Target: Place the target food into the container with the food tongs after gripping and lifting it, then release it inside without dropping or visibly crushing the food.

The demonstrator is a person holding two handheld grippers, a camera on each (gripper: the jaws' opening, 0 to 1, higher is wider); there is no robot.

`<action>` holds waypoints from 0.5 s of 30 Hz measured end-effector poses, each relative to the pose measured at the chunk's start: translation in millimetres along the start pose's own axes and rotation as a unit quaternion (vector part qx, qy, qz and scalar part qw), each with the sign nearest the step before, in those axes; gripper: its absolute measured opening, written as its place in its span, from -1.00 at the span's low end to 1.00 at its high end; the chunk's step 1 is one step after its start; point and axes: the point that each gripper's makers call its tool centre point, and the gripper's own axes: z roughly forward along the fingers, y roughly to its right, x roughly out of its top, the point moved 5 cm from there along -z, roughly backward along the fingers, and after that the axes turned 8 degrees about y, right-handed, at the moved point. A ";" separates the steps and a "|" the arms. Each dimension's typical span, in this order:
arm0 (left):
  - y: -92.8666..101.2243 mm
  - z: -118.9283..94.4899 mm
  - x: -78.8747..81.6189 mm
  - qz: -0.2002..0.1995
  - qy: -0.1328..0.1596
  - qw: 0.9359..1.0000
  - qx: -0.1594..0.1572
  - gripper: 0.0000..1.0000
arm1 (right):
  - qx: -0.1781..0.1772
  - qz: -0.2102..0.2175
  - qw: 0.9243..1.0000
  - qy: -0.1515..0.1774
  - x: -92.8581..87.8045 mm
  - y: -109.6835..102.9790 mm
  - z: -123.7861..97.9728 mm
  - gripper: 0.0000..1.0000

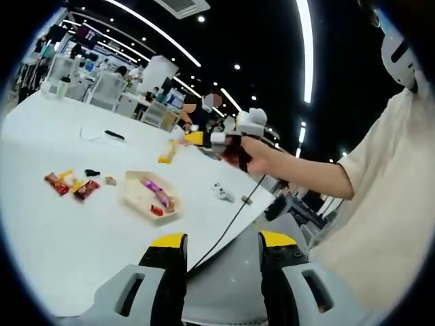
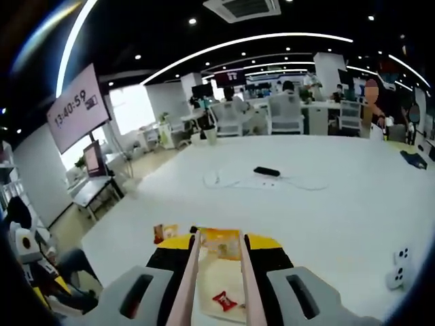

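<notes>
A large open-plan office with curved strip lights on a dark ceiling surrounds a broad white counter on which the work is laid out. In the left gripper view, a shallow pale oblong container sits near the middle of the counter, already holding small wrapped sweets, one pink and one red; to its left lies a loose cluster of wrapped snack pieces in red, orange and yellow wrappers, well apart from the container, with a small black item beside them. The left tool, yellow-tipped and grey-bodied, stands with its jaws parted and nothing between them, hovering over the counter's near edge. The right tool appears across that view in the person's hand; in the right gripper view its jaws clamp the two pale pink arms of a pair of food tongs, which run forward over a yellow-orange wrapped snack and a small red wrapped sweet below. Whether the tong tips are pinching anything cannot be told. The wrapped pieces are judged light, with slick crinkly film and contents that may crush; a hold across the middle of a packet's body, with modest squeeze, seems safest, as the twisted ends would likely slip.
</notes>
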 end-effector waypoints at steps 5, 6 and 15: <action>-1.0 0.0 -0.1 -0.001 0.001 1.000 0.001 -0.18 | 0.002 -0.001 1.000 0.001 2.1 -0.7 2.1 -0.44; -1.3 0.0 -0.1 -0.001 0.001 1.000 0.001 -0.18 | 0.002 -0.001 1.000 0.001 2.2 -0.8 2.4 -0.44; -1.8 -0.8 -2.2 -0.004 0.003 1.000 0.004 -0.18 | 0.003 0.004 1.000 -0.005 -4.9 -1.7 2.4 -0.43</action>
